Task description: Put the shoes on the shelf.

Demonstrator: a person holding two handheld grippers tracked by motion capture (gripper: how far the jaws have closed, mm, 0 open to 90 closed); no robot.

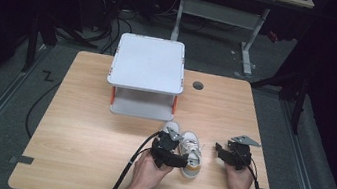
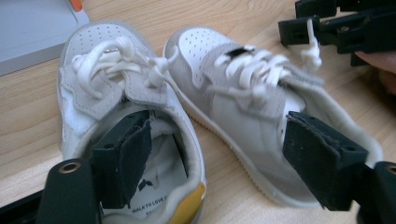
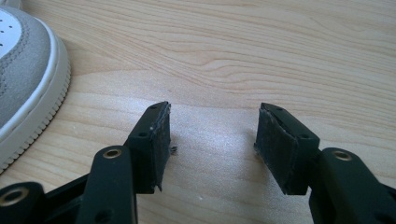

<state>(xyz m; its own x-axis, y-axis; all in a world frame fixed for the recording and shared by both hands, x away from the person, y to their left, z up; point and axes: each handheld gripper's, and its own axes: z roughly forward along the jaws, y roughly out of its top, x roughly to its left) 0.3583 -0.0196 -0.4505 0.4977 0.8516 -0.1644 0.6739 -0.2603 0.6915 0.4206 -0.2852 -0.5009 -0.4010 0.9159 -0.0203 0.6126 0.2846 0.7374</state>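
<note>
Two white shoes [image 2: 196, 107] sit side by side on the counter [image 1: 76, 126], before a grey two-tier stand [image 1: 147, 73]. Left gripper [image 2: 224, 163] spread, one jaw inside a shoe's opening. Right gripper [image 3: 212, 144] spread, over bare counter.

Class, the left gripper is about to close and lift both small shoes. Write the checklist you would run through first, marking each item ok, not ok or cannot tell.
1. Left gripper open: ok.
2. One jaw inside each shoe: ok; one sits in the left shoe, the other in the right shoe.
3. Shoes side by side, inner walls between the jaws: ok.
4. Right gripper clear of the shoes: ok; it is open over bare table.
5. Laces clear of the jaws: cannot tell.
6. Path to the grey shelf free: ok.
</note>
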